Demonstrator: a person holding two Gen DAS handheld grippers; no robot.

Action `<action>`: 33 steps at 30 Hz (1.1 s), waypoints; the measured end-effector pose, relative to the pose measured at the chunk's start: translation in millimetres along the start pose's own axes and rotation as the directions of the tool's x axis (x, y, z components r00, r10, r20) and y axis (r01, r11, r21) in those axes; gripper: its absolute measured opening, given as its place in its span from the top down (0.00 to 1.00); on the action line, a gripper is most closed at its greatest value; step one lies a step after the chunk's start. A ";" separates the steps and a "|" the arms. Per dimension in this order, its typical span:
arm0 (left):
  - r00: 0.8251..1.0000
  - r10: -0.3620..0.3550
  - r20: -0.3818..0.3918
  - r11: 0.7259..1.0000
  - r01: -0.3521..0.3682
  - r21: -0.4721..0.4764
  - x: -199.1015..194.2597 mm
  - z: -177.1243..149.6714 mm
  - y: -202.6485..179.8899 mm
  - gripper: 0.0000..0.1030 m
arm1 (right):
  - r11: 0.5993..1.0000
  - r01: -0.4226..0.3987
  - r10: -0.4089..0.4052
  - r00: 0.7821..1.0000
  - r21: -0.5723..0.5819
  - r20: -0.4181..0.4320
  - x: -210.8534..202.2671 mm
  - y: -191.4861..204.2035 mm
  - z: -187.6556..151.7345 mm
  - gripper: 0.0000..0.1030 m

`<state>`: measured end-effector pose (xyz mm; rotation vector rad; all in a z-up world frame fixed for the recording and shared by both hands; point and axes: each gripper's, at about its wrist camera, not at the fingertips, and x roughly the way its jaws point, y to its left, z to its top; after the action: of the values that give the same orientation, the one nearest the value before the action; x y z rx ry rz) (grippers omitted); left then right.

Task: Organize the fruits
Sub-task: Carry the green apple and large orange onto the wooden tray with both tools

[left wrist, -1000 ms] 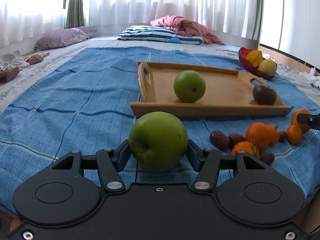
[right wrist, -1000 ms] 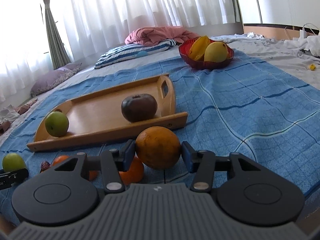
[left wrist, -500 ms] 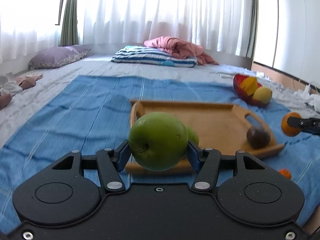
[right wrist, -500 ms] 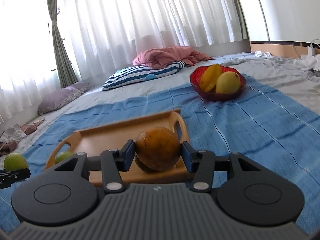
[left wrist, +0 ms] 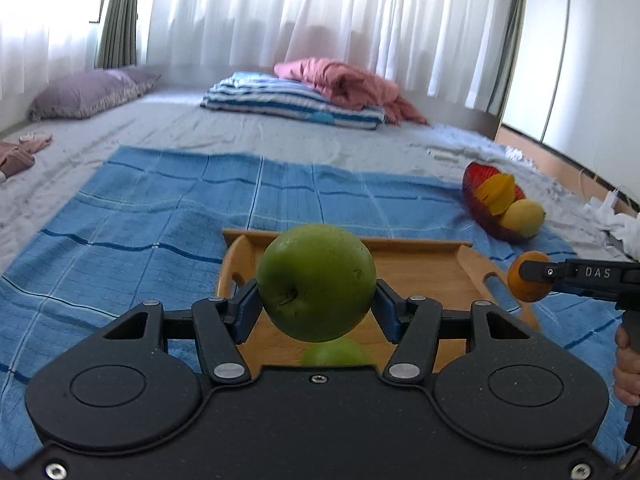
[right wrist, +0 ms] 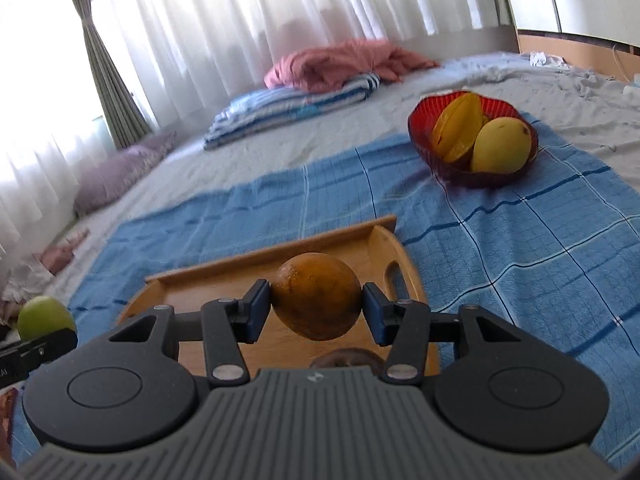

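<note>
Clamping a round green apple [left wrist: 316,282] between its blue pads, the black left gripper [left wrist: 316,304] holds the fruit in the air above a shallow wooden tray with cut-out handles [left wrist: 432,276]; a second green apple [left wrist: 335,354] lies on the tray floor directly beneath, mostly hidden by the gripper body; the grey-bodied right gripper [right wrist: 316,312] has its jaws closed on a dull orange-brown round fruit [right wrist: 316,300], likewise lifted over the same tray near its right-hand handle; a dark brownish fruit [right wrist: 346,358] peeks out on the tray just below it, too hidden to identify; the tray rests on a blue checked cloth [left wrist: 140,216] spread over a pale grey bedsheet [left wrist: 168,128]; at the cloth's far right corner sits a red scalloped plastic bowl [right wrist: 424,136] holding a yellow mango [right wrist: 502,146] and an orange starfruit [right wrist: 456,128]; a folded blue-striped blanket [left wrist: 288,100], a crumpled pink quilt [left wrist: 344,80] and a mauve pillow [left wrist: 88,92] lie before white sheer curtains [left wrist: 320,12]; a person's hand [left wrist: 626,364] grips the right tool's handle.
</note>
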<state>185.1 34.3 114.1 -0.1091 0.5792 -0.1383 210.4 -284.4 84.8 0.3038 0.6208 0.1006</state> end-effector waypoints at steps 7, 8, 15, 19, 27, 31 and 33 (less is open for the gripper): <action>0.995 0.021 -0.102 0.998 -0.027 -0.060 51.1 3.7 7.2 0.45 | 0.995 0.069 -0.075 0.993 -0.067 -0.091 35.6 10.3 2.2 0.48; 0.993 0.024 -0.115 0.998 -0.031 -0.061 56.5 3.5 8.0 0.45 | 0.994 0.074 -0.082 0.991 -0.075 -0.102 39.7 11.4 1.6 0.48; 0.983 0.037 -0.179 0.998 -0.046 -0.050 78.2 -2.4 6.5 0.45 | 0.991 0.094 -0.108 0.983 -0.100 -0.148 57.0 11.1 -3.5 0.48; 0.980 0.045 -0.196 0.998 -0.053 -0.035 84.4 -4.4 2.4 0.45 | 0.990 0.102 -0.117 0.980 -0.096 -0.160 61.3 8.6 -6.5 0.48; 0.971 0.043 -0.234 0.998 -0.052 -0.035 98.3 -7.0 -0.6 0.45 | 0.990 0.106 -0.120 0.979 -0.094 -0.167 63.8 3.7 -13.0 0.48; 0.966 0.046 -0.255 0.998 -0.058 -0.038 104.2 -9.8 -1.2 0.45 | 0.990 0.104 -0.119 0.979 -0.095 -0.167 63.6 3.2 -13.7 0.48; 0.964 0.049 -0.263 0.997 -0.062 -0.043 106.5 -10.7 -0.1 0.45 | 0.990 0.102 -0.117 0.979 -0.098 -0.167 63.6 3.3 -14.4 0.48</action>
<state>267.3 16.4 48.0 -0.1247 0.8495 -0.0840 253.5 -266.1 39.3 0.1751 0.8009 0.0485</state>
